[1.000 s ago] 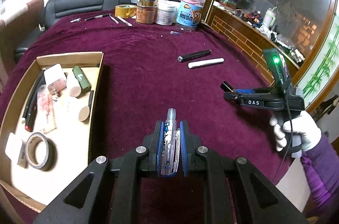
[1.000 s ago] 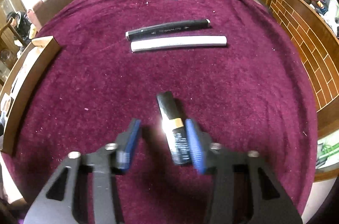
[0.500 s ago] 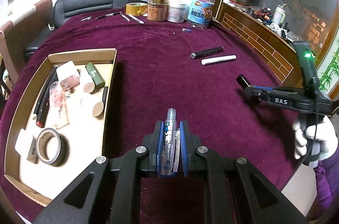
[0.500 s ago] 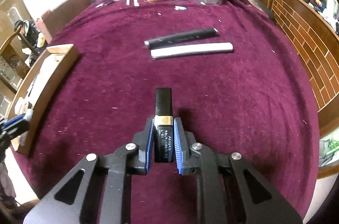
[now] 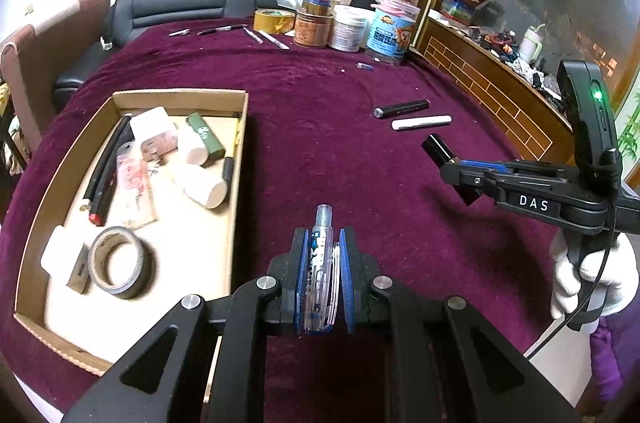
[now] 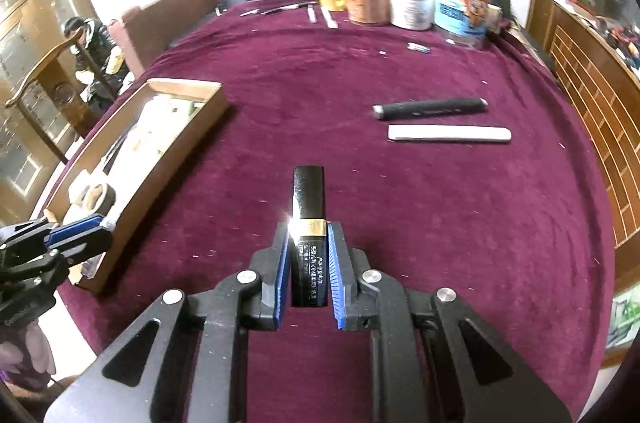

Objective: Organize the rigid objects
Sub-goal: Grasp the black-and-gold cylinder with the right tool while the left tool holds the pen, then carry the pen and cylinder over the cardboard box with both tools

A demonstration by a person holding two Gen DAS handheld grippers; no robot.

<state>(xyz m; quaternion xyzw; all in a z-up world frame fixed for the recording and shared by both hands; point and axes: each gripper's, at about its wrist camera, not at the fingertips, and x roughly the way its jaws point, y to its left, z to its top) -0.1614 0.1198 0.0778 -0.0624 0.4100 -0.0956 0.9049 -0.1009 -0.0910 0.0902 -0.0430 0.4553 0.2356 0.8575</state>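
Observation:
My left gripper [image 5: 323, 243] is shut on a clear plastic pen-like tube [image 5: 320, 263] with blue print, held above the table just right of the cardboard box [image 5: 236, 183]. My right gripper [image 6: 308, 235] is shut on a black lipstick-like tube with a gold band [image 6: 308, 207], lifted above the cloth; it also shows in the left wrist view [image 5: 438, 149]. A black marker [image 6: 430, 106] and a white stick [image 6: 448, 134] lie side by side on the maroon cloth beyond. The box holds a tape roll [image 5: 118, 261], a green lighter [image 5: 206, 135], cables and white items.
Jars, tubs and a yellow tape roll [image 5: 274, 21] stand at the table's far edge, with pens [image 5: 220, 30] beside them. A small blue item [image 6: 418, 47] lies near the jars. A black sofa and chairs stand behind; a wooden cabinet is at the right.
My right gripper closed on the black tube and lifted it, moving left toward the box. My left gripper, still holding the clear tube, rose and drew back.

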